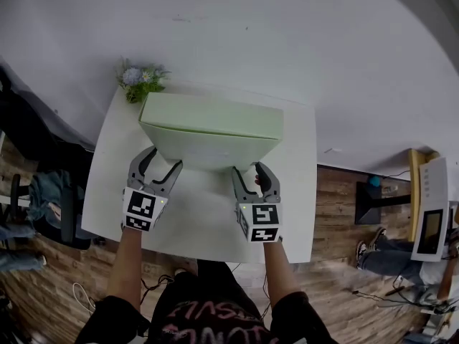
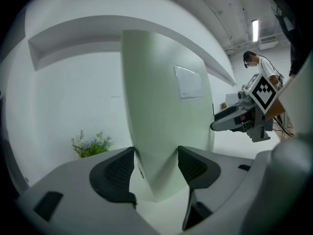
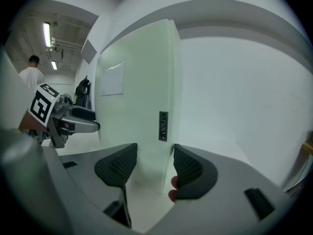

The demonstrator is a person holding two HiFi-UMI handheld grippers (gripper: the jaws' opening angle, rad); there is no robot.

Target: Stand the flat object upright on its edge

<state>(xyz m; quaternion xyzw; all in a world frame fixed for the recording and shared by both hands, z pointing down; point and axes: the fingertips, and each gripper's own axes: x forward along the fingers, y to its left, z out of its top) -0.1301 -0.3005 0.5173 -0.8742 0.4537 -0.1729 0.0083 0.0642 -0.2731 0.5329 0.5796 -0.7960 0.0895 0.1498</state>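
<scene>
A flat pale green box [image 1: 211, 131] stands raised on the white table [image 1: 208, 213], its narrow long side facing up and its broad face toward me. My left gripper [image 1: 162, 160] is shut on its lower left corner and my right gripper [image 1: 249, 169] on its lower right corner. In the left gripper view the box [image 2: 161, 121] fills the gap between the pads of the left gripper [image 2: 155, 168], with a white label [image 2: 188, 82] on its broad face. In the right gripper view the right gripper [image 3: 155, 165] clamps the box [image 3: 142, 106]. Whether the bottom edge rests on the table is hidden.
A small pot of flowers [image 1: 141, 79] sits at the table's far left corner, just behind the box, against the white wall. The table edges drop to a wood floor, with a chair [image 1: 50, 199] at the left and a person standing in the distance [image 2: 254, 62].
</scene>
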